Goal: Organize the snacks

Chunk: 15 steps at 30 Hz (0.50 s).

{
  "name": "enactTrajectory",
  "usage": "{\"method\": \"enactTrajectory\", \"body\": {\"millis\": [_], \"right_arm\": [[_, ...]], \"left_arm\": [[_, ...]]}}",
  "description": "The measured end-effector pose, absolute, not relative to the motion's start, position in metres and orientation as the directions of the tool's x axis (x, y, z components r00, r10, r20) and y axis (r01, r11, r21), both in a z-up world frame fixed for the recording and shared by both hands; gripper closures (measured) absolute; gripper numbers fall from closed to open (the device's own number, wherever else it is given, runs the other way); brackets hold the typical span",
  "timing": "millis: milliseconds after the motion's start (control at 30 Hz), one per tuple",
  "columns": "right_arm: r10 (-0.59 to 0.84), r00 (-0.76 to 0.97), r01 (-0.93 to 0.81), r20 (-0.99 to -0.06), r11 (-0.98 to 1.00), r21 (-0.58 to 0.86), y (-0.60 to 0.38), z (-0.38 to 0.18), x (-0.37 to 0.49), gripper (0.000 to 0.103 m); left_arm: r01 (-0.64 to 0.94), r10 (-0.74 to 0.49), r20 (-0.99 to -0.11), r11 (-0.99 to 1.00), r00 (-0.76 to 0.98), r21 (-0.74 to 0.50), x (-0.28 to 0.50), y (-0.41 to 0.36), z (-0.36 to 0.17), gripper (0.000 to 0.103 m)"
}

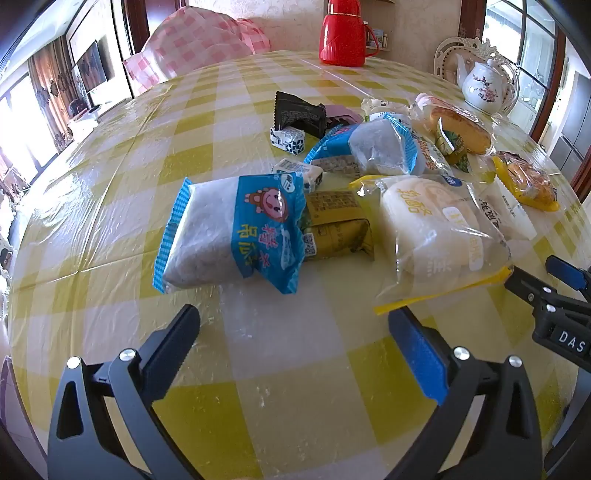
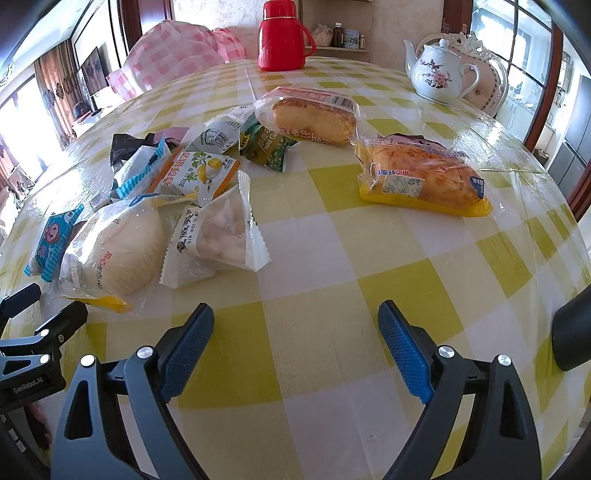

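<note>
Several wrapped snacks lie in a loose pile on a yellow-checked table. Nearest my left gripper are a blue-and-clear packet with a cartoon face, a gold packet and a white bun in a clear bag. My left gripper is open and empty, just short of them. My right gripper is open and empty over bare cloth. Ahead of it lie a white crinkle-edged packet, the white bun, a yellow-tray bread and a sponge cake slice.
A red thermos stands at the table's far edge and a white floral teapot at the far right. Small packets, black and green, lie behind the pile. A pink-checked chair cover is beyond the table.
</note>
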State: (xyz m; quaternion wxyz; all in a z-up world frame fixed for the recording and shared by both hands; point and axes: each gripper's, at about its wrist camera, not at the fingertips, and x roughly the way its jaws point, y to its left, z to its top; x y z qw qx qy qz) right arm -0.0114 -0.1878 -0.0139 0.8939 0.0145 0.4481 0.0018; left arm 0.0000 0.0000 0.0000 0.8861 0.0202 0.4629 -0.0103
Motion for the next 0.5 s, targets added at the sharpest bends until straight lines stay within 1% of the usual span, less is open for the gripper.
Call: {"method": "enactTrajectory", "body": {"millis": [500], "right_arm": [[0.015,0.599,0.01,-0.801,1.0,0.026,-0.1881,-0.0141,-0.0113,0.016]], "left_arm": [[0.037,0.0,-0.821,0.999,0.571,0.026,0.0,0.0,0.0,0.001]]}}
